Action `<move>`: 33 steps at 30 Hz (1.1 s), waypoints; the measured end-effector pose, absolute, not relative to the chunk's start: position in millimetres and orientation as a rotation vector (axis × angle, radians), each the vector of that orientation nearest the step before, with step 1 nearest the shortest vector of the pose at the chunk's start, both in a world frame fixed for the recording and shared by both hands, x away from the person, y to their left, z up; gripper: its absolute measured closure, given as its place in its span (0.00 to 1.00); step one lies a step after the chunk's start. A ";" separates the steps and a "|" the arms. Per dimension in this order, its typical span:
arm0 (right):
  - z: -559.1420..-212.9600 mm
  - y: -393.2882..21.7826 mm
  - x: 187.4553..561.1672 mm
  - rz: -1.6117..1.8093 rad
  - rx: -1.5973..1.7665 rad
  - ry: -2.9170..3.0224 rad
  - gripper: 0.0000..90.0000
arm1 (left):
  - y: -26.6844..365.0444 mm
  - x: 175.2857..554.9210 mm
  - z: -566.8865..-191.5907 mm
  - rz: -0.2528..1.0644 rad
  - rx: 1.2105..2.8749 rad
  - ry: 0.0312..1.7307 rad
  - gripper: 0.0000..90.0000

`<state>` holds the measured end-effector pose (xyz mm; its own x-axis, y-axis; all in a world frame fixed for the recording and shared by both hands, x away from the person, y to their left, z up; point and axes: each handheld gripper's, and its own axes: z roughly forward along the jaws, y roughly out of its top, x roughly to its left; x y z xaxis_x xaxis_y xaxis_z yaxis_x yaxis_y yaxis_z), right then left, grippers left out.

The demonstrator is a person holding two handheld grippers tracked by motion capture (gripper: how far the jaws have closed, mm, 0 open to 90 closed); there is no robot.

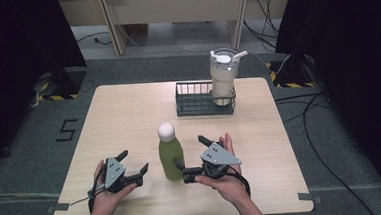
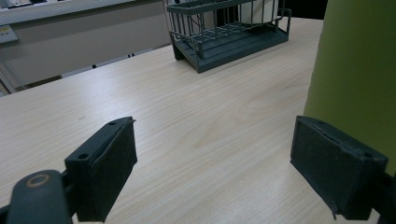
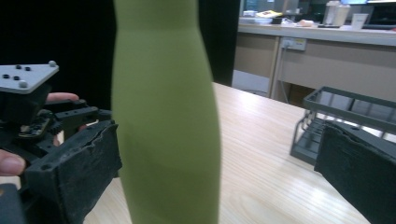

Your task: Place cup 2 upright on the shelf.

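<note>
Right claw (image 1: 191,155) wide around green bottle (image 1: 171,156)

Green bottle (image 3: 166,116) stood upright between wide-open jaws, near left pad (image 3: 77,170). Rack (image 3: 348,119) sat behind right pad. Left gripper (image 3: 32,107) beyond bottle.

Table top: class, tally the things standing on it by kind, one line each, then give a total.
Green bottle: 1
Cream tumbler with lid: 1
Dark wire rack: 1
Total: 3
</note>
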<state>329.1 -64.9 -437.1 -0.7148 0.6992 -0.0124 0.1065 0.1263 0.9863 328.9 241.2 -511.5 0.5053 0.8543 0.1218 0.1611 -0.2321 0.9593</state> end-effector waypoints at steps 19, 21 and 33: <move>-441.2 -30.3 340.6 1.645 0.747 1.983 0.04 | 242.7 329.0 -511.6 0.825 1.700 0.872 0.15; -441.7 -27.7 342.4 1.645 0.744 1.986 0.04 | 242.8 329.1 -511.7 0.824 1.697 0.874 0.15; -444.7 -17.6 347.6 1.630 0.740 2.011 0.15 | 243.9 329.8 -512.2 0.816 1.696 0.874 0.15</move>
<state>347.6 -17.6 -444.7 -0.7574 0.6529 -0.0082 0.1271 0.1598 0.9789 329.8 243.9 -512.2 0.5076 0.8548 0.1080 0.1658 -0.2199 0.9613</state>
